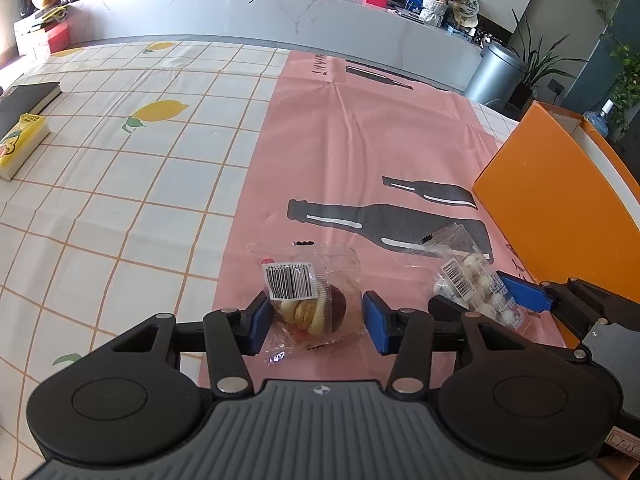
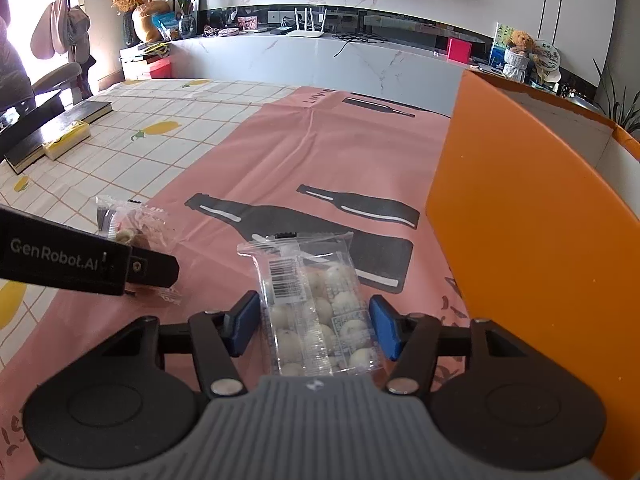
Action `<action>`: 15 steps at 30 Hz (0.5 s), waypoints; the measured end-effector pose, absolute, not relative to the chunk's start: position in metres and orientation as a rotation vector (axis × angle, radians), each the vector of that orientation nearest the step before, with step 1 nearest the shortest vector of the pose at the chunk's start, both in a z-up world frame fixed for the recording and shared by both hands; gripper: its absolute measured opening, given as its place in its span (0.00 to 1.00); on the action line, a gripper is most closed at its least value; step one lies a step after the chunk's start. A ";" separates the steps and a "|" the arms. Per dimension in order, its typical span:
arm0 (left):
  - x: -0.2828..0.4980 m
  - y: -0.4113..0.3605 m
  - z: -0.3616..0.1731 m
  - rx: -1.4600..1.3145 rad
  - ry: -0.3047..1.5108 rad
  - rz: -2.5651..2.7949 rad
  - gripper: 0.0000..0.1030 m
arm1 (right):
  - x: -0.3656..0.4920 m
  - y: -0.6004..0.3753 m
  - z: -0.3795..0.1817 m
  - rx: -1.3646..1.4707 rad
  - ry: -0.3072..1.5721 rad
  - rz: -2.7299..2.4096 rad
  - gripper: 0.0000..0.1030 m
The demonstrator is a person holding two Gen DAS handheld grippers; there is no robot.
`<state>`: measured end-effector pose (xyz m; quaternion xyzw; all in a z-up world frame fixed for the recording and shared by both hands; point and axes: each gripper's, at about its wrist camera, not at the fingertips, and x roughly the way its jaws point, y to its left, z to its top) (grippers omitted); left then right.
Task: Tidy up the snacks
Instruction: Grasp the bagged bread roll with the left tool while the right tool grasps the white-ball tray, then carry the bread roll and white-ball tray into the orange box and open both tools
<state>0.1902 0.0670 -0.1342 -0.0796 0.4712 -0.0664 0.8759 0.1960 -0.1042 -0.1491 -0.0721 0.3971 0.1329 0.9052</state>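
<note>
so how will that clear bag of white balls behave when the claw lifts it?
The bag of white balls looks like thin crinkly film, so probably floppy and slick. The loose round pieces inside likely shift and sag below the pinch. Probably light for its size.

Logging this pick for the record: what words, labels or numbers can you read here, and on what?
"GenRobot.AI": white lettering on the side of the left gripper.
Barcode label on the pastry packet: digits too small to read.
Barcode label on the bag of white balls: unreadable.
Yellow pack print: blurred.
Lettering on the pink cloth: too distorted to read.
</note>
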 end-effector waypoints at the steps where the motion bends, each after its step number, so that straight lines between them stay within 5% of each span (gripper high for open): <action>1: 0.190 0.066 -0.133 -0.165 0.980 -0.141 0.53 | 0.195 -0.104 -0.148 -0.154 0.819 0.268 0.54; 15: 0.164 0.048 -0.090 -0.196 0.908 -0.193 0.43 | 0.153 -0.122 -0.098 -0.050 0.795 0.231 0.53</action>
